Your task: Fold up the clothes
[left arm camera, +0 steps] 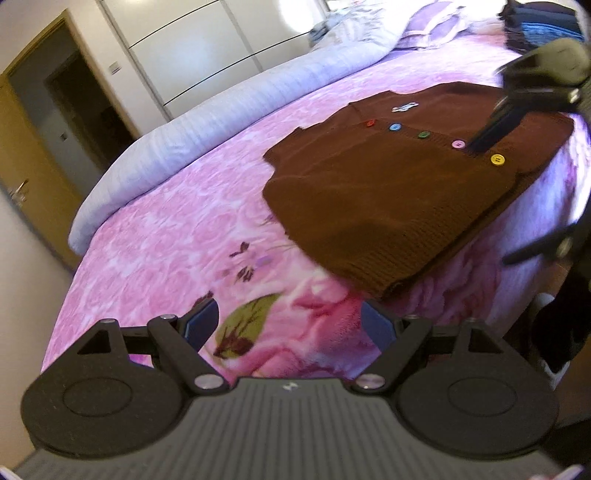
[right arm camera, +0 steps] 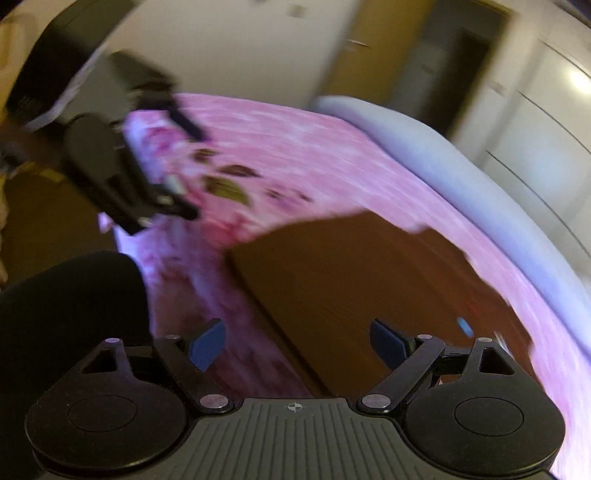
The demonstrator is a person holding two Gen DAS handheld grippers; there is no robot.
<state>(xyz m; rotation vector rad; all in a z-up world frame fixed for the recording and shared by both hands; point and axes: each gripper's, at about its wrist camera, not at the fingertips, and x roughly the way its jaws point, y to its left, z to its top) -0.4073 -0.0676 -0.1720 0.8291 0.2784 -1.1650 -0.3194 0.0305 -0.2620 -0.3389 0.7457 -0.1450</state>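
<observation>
A brown knitted cardigan (left arm camera: 388, 184) with a row of coloured buttons lies folded flat on the pink floral bedspread (left arm camera: 184, 229). My left gripper (left arm camera: 290, 323) is open and empty, above the bedspread, short of the cardigan's near edge. My right gripper (right arm camera: 299, 343) is open and empty, over the cardigan's (right arm camera: 369, 280) near edge; this view is motion-blurred. In the left wrist view the right gripper (left arm camera: 491, 129) hangs over the button row. In the right wrist view the left gripper (right arm camera: 122, 173) shows at far left.
A rolled pale duvet (left arm camera: 221, 125) runs along the bed's far side. A stack of folded dark clothes (left arm camera: 539, 22) sits at the back right. White wardrobe doors (left arm camera: 192, 48) and a wooden door (left arm camera: 33, 147) stand behind. The bed edge (right arm camera: 133, 258) drops off by my dark-clothed leg.
</observation>
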